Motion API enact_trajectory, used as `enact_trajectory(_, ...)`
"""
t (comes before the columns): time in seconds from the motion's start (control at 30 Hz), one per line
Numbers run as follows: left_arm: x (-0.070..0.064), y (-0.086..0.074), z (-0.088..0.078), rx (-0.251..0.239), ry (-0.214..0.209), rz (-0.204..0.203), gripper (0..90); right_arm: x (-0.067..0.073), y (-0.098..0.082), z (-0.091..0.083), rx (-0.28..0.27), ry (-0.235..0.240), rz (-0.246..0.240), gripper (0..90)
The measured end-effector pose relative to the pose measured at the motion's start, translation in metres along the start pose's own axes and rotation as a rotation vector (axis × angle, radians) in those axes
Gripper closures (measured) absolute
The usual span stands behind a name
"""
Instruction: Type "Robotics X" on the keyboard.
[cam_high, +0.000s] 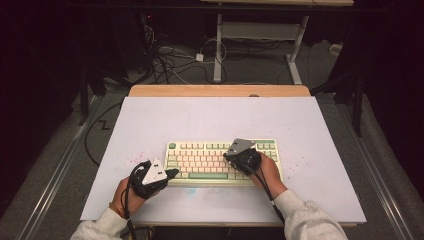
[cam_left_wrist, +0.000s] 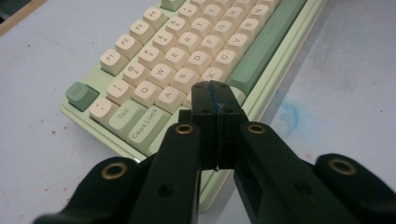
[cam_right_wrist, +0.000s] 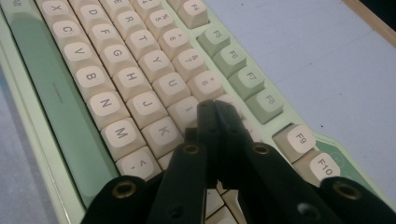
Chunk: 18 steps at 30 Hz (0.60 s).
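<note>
Lying under both closed tongs (cam_high: 172, 173) (cam_high: 228, 155), the keyboard (cam_high: 200, 162) spans between them.

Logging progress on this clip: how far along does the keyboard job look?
Done: the keyboard sits square on the white table; both grippers are over it. In hand: the left gripper, jaws shut, tips near Z; the right gripper, jaws shut, near I and K. Left: unclear, since no typed result shows.

The right gripper (cam_high: 239, 156) hides keys on the right half of the keyboard (cam_high: 200, 161). In the left gripper view, the left gripper (cam_left_wrist: 215, 95) covers keys below A and X. The keyboard's far end is cut off there.
</note>
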<state>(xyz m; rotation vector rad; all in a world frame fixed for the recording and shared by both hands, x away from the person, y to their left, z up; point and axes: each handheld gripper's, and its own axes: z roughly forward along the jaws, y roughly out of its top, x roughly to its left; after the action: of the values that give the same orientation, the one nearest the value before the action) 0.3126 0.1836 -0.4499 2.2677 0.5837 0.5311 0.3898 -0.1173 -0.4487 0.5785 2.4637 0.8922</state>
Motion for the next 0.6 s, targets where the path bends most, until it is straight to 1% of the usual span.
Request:
enact_trajectory(0.03,0.000,0.000,0.000,0.001,-0.003,0.000,87.7,0.000,0.000,0.001,-0.001,-0.001,-0.004,90.0)
enact_trajectory(0.13,-0.001,0.000,0.001,0.007,-0.003,0.003,87.7,0.001,0.001,0.004,0.023,0.003,-0.021,90.0)
enact_trajectory(0.23,-0.001,0.000,0.001,0.007,-0.003,0.004,87.7,0.002,0.003,0.002,0.030,0.004,-0.023,90.0)
enact_trajectory(0.37,0.000,-0.001,0.001,0.008,-0.002,0.002,87.7,0.001,0.002,-0.003,-0.004,0.005,-0.010,90.0)
enact_trajectory(0.53,0.000,0.000,0.000,0.009,0.000,0.004,87.7,0.002,0.002,-0.009,-0.030,0.005,0.000,90.0)
enact_trajectory(0.6,0.000,-0.001,0.000,0.005,-0.004,0.000,87.7,0.003,0.000,-0.013,-0.057,0.005,0.013,90.0)
